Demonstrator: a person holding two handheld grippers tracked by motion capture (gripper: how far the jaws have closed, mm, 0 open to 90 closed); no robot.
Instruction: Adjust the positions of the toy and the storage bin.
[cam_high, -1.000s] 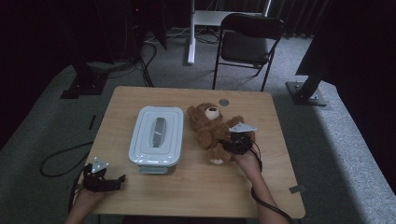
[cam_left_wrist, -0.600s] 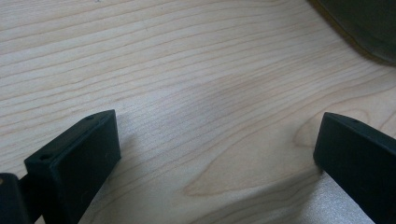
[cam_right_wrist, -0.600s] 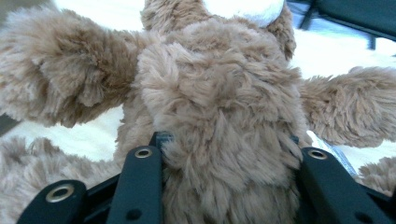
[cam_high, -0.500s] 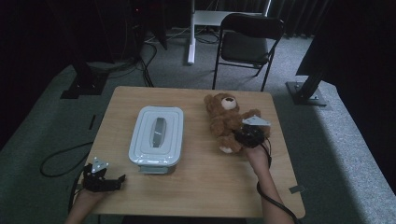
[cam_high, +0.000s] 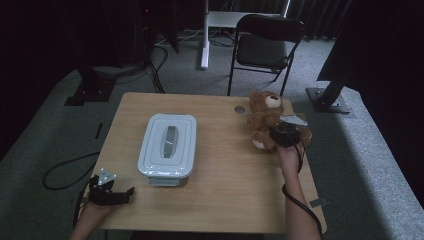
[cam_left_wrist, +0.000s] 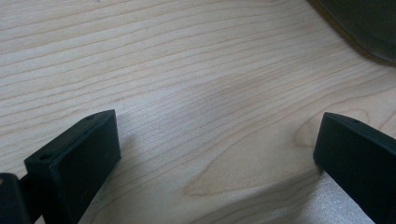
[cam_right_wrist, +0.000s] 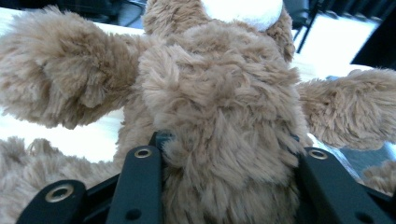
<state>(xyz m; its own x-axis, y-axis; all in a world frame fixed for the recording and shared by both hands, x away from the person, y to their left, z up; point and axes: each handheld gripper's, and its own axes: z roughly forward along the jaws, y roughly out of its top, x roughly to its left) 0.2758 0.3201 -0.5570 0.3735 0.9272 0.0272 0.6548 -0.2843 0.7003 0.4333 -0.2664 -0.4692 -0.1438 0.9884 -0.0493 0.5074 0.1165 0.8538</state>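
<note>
R gripper (cam_high: 283, 134) pinching bear (cam_high: 263, 116) at belly, tips buried in fur. L gripper (cam_high: 111, 194) spread over table (cam_high: 220, 200). Tub (cam_high: 168, 144) contents hidden; probably lidded.

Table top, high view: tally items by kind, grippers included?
Teddy bear: 1
Lidded white container: 1
Small round grey disc: 1
Hand-held gripper: 2, left hand-held gripper and right hand-held gripper
Total: 5
</note>
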